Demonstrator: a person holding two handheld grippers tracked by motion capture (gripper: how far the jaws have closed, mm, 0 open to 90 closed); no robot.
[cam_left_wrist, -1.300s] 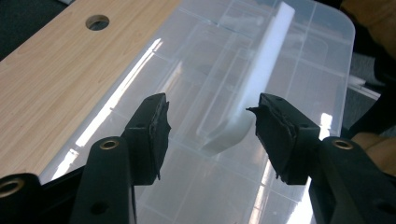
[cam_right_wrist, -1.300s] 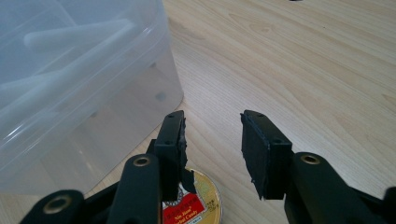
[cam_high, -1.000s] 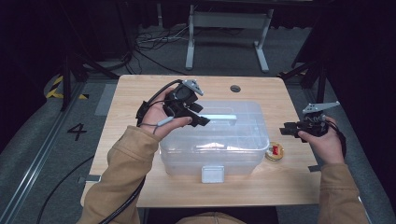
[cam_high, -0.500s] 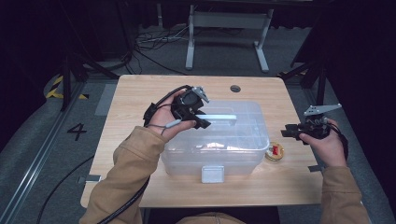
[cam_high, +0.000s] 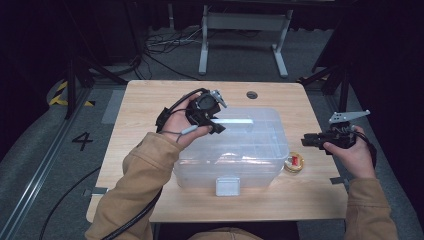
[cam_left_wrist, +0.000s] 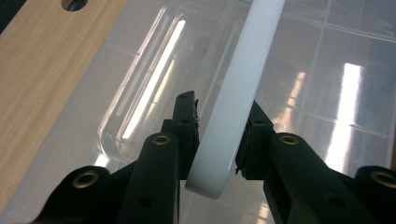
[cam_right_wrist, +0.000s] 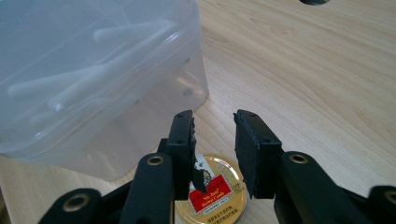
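A clear plastic storage box (cam_high: 240, 150) stands mid-table with its lid (cam_left_wrist: 317, 70) on. A white handle (cam_high: 235, 121) lies across the lid's top. My left gripper (cam_high: 212, 125) sits at the lid's far left corner, and its jaws are shut on the near end of the white handle (cam_left_wrist: 247, 60). To the right of the box my right gripper (cam_high: 306, 140) is held open above the table, with nothing between its jaws. Just below it a round gold tin (cam_right_wrist: 215, 196) with a red label lies beside the box's corner (cam_right_wrist: 93, 70).
The wooden table (cam_high: 145, 110) has a cable hole (cam_high: 251, 94) near its far edge. The box has a white latch (cam_high: 227, 186) on its front wall. White sticks show dimly through the box wall (cam_right_wrist: 70, 79). Dark floor with cables lies beyond.
My left gripper has come right and down over the lid's far left corner onto the handle. The right gripper has hardly moved.
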